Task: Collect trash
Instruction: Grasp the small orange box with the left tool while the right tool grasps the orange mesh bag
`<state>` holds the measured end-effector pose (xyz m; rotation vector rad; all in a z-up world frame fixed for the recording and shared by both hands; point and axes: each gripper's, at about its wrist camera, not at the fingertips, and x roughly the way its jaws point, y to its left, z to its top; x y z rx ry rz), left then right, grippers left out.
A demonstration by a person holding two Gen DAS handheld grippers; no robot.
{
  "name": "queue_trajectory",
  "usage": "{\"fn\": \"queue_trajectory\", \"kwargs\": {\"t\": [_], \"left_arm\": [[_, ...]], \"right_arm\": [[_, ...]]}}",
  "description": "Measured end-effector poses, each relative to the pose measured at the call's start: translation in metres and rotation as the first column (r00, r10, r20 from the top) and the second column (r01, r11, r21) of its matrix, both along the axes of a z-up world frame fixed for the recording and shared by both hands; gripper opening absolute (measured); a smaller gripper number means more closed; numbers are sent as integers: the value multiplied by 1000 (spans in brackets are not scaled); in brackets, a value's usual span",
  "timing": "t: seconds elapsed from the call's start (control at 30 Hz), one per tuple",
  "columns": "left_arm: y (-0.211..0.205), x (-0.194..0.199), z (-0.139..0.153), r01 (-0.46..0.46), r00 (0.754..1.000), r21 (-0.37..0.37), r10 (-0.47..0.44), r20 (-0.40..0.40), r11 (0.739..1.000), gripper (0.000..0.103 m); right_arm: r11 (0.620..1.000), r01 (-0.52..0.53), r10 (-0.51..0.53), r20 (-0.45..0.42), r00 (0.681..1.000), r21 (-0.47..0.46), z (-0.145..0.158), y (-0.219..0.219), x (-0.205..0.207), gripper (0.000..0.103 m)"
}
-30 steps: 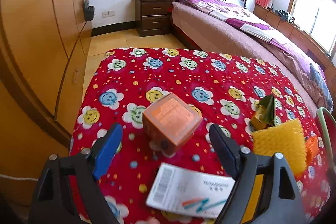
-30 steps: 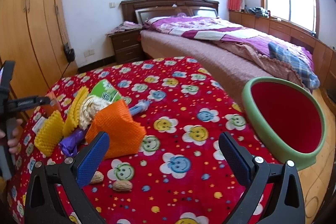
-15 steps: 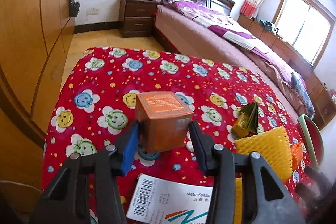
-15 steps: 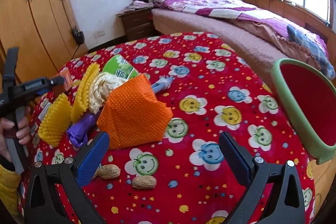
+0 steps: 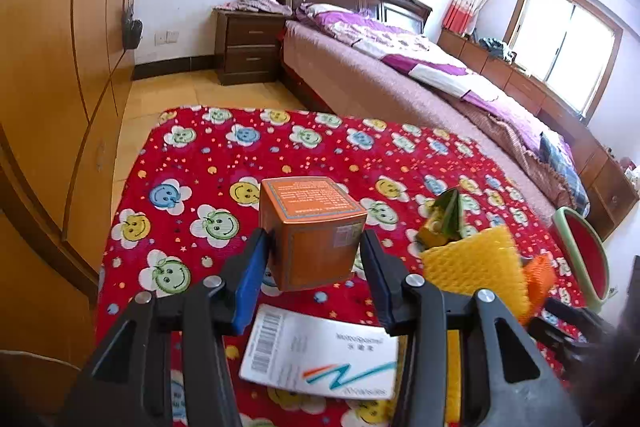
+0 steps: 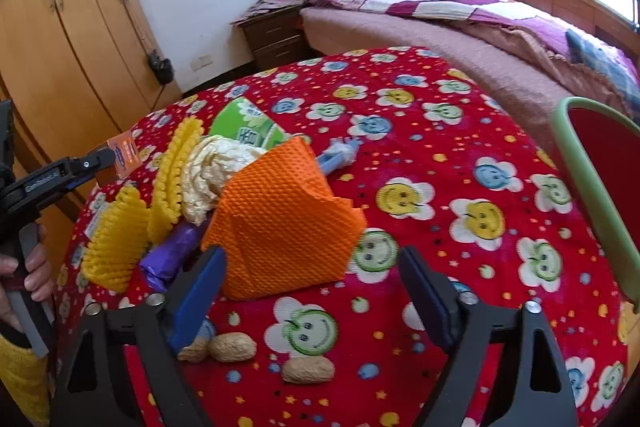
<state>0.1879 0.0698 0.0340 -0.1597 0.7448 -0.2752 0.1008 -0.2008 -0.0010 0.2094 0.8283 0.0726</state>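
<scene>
My left gripper (image 5: 314, 255) is shut on an orange box (image 5: 312, 231) and holds it above the red smiley tablecloth (image 5: 200, 163); the box also shows in the right wrist view (image 6: 126, 153). A white barcode packet (image 5: 320, 363) lies under it. My right gripper (image 6: 312, 291) is open, low over the table, with an orange foam net (image 6: 280, 219) between and just beyond its fingers. Several peanuts (image 6: 232, 347) lie by its left finger. Yellow foam nets (image 6: 116, 243), a cream net (image 6: 216, 171), a purple wrapper (image 6: 172, 255) and a green carton (image 6: 248, 131) are piled at the left.
A green-rimmed red bin (image 6: 600, 187) stands off the table's right edge; it also shows in the left wrist view (image 5: 580, 255). A wardrobe (image 5: 60, 67) is at the left. A bed (image 5: 400, 67) and nightstand (image 5: 248, 47) lie beyond the table.
My left gripper closed on the orange box and lifted it off the cloth. My right gripper moved down and forward toward the orange foam net, staying open.
</scene>
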Motion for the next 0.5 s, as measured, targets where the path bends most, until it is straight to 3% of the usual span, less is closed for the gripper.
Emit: {"fn": "queue_trajectory", "kwargs": {"t": [0.03,0.1,0.23,0.37,0.5], "left_arm": [[1,-3,3,-1,1000,-8,1,7,1000,48],[1,-13,10,1,1000,-33,0,20,999,48],[-3,-30,17,9,999,-50,-7,39,999,48],[-13,-44,23,21,999,-57,-18,46,998,48],[-20,-55,27,31,999,-72,-27,47,997,48]], "right_arm": [[1000,-13,13,-1,1000,2,-1,2,1,69],[1000,-31,31,-12,999,-3,-3,6,4,48],[999,-54,54,-26,998,-1,-5,11,9,37],[997,-75,74,-12,997,-13,-2,17,6,15],[997,-77,78,35,996,-15,10,14,-9,8]]}}
